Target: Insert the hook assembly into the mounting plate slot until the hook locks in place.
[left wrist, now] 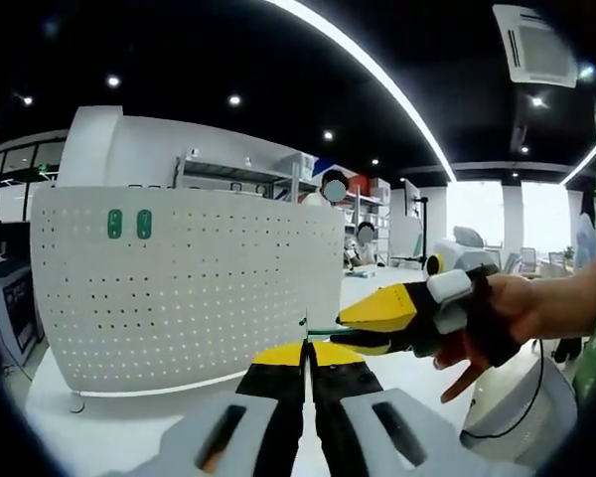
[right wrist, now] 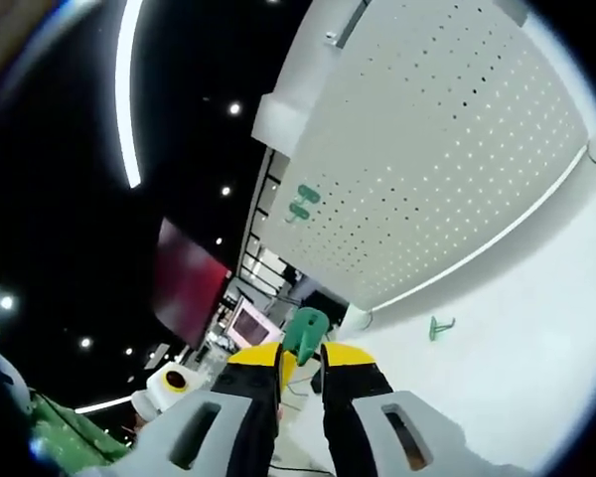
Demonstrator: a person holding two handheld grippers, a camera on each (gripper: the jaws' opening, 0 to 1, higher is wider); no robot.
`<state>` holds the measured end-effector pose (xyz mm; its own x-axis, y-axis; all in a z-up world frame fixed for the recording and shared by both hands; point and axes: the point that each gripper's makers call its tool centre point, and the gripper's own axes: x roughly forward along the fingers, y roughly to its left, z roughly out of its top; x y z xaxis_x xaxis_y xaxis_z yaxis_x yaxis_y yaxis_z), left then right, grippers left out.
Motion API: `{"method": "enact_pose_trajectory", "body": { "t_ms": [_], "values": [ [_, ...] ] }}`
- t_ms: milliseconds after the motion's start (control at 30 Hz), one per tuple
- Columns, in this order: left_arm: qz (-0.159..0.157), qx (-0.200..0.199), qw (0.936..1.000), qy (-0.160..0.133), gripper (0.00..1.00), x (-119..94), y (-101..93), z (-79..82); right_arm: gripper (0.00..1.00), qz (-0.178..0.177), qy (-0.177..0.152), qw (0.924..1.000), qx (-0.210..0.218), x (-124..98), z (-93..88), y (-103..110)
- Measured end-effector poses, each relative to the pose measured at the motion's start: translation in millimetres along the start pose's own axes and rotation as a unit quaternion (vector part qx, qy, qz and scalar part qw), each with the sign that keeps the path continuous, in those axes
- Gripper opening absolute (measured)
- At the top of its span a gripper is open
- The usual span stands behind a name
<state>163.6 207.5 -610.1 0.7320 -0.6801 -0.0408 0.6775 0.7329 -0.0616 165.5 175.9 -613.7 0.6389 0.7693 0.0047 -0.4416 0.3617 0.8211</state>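
The step in hand is the approach: the right gripper (right wrist: 301, 366) pinches a green hook (right wrist: 304, 333) at its jaw tips, clear of the white pegboard (left wrist: 189, 288), where two green hooks (left wrist: 128, 224) already sit at upper left. The left gripper (left wrist: 307, 358) has its jaws pressed together on a thin green stem. Next, judge alignment to a free hole row; most of the board face is open, and a spare hook (right wrist: 440, 326) lies on the table (right wrist: 536, 328)
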Motion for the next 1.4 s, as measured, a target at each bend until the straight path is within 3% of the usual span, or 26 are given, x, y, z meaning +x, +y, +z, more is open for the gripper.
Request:
{"method": "enact_pose_trajectory", "body": {
  "t_ms": [1000,1400],
  "values": [
    [-0.016,0.001,0.9999,-0.003,0.01,3.2,-14.5,-0.5,0.04,-0.004,-0.006,0.9999,0.011,1.1,2.6,-3.9],
    [-0.011,0.023,0.9997,0.003,0.02,3.1,-15.7,-4.0,0.03,-0.011,0.000,0.9999,-0.003,1.2,2.0,-4.6]
  ]
}}
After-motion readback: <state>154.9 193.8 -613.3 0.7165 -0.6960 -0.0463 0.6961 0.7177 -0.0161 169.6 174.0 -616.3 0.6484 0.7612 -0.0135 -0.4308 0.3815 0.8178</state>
